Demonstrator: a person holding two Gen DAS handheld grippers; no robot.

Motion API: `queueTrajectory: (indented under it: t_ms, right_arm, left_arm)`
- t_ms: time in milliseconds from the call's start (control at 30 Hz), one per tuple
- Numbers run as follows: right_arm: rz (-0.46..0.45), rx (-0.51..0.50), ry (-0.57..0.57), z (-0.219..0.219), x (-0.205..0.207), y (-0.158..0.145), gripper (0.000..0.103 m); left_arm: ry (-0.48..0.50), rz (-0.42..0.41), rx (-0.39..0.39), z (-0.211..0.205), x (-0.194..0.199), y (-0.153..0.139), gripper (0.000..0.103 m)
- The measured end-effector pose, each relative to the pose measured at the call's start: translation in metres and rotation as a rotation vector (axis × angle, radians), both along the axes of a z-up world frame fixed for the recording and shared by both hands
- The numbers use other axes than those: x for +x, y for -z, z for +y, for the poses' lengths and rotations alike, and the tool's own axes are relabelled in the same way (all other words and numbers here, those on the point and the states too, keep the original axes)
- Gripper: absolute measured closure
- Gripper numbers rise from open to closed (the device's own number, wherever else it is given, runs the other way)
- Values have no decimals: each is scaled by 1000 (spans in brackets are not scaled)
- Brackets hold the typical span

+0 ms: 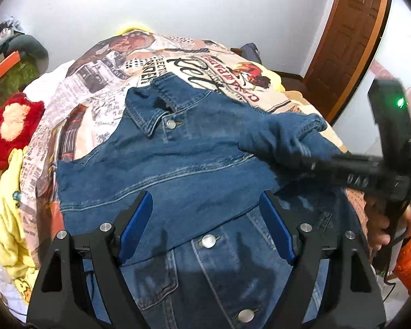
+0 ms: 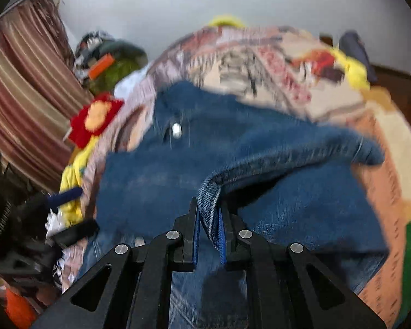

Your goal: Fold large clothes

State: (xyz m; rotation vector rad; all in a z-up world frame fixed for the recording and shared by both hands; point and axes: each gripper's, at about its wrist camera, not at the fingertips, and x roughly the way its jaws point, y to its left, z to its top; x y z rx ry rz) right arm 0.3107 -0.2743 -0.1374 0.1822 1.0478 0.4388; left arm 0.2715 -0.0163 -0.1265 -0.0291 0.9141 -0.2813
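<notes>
Denim jacket [image 1: 178, 170] spread front-up on the bed, over a newspaper-print bedspread [image 1: 101, 82], collar toward the far wall, metal buttons showing down the placket. Left tongs [image 1: 205, 219] spread wide just above the jacket's chest, blue pads [image 1: 135, 220] well apart, nothing between them. Right tongs [image 2: 209, 227] closed narrow on a fold of the jacket's sleeve [image 2: 287, 153], the seamed denim edge pinched between the blue pads and lifted clear of the jacket body. From the left wrist view, right tongs [image 1: 301, 159] blurred, reaching in across the jacket's right side. Red plush toy [image 1: 11, 126] to the left of the jacket, at the bedspread's edge; yellow cloth [image 1: 8, 219] below it. Wooden door [image 1: 350, 41] beyond the jacket, to the right.
</notes>
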Motion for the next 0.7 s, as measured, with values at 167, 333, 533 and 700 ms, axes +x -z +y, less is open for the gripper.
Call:
queueTrajectory:
  t_ms: [167, 333, 533, 700]
  right_arm:
    - [40, -114, -44, -3, -16, 20, 93]
    - [63, -158, -65, -19, -30, 14, 93]
    - [88, -115, 6, -61, -39, 0, 93]
    - [24, -126, 114, -107, -43, -21, 93]
  left_arm:
    - [3, 25, 1, -1, -2, 7, 23]
    - [36, 33, -3, -17, 3, 8, 23]
    - [112, 21, -5, -58, 15, -3, 23]
    - [203, 10, 22, -107, 31, -8, 23]
